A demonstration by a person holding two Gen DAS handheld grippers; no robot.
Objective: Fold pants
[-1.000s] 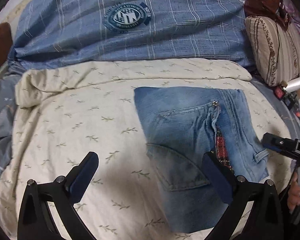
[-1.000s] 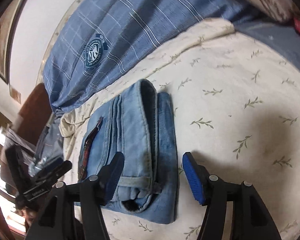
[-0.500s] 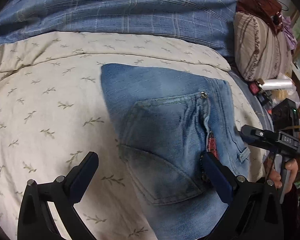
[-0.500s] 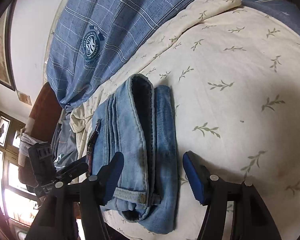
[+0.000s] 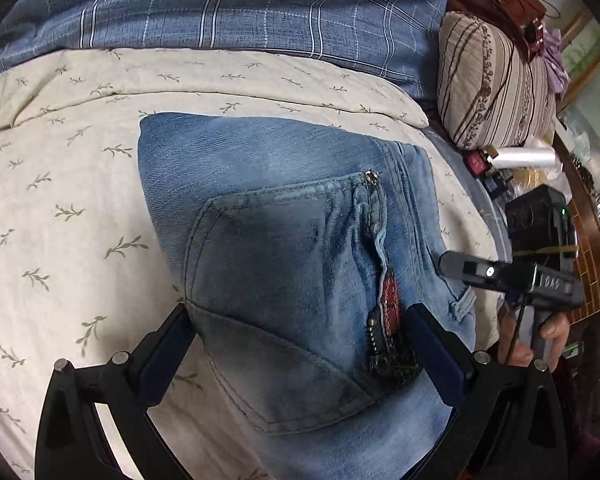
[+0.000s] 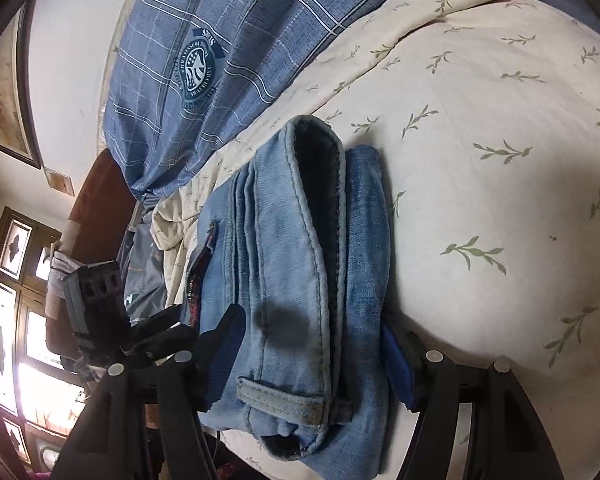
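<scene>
- The folded jeans (image 5: 300,264) lie on the cream leaf-print blanket (image 5: 60,200) of the bed, back pocket up, just below the blue plaid quilt (image 5: 260,12).
- The left gripper (image 5: 296,344) has come down closer than a second ago: the jeans now fill most of its view, and the quilt's badge has slid almost off the top edge.
- Its jaws stand wide, one on each side of the pocket end; I cannot tell whether the pads touch the denim.
- The right gripper (image 6: 316,364) has also moved in. Before, the bundle lay ahead of its fingers; now the waistband end sits between them.
- Its jaws have just been opening and stand wide, not visibly pressing the jeans.
- From the left view, a hand (image 5: 540,340) grips the right tool's handle near the striped pillow (image 5: 496,80).
</scene>
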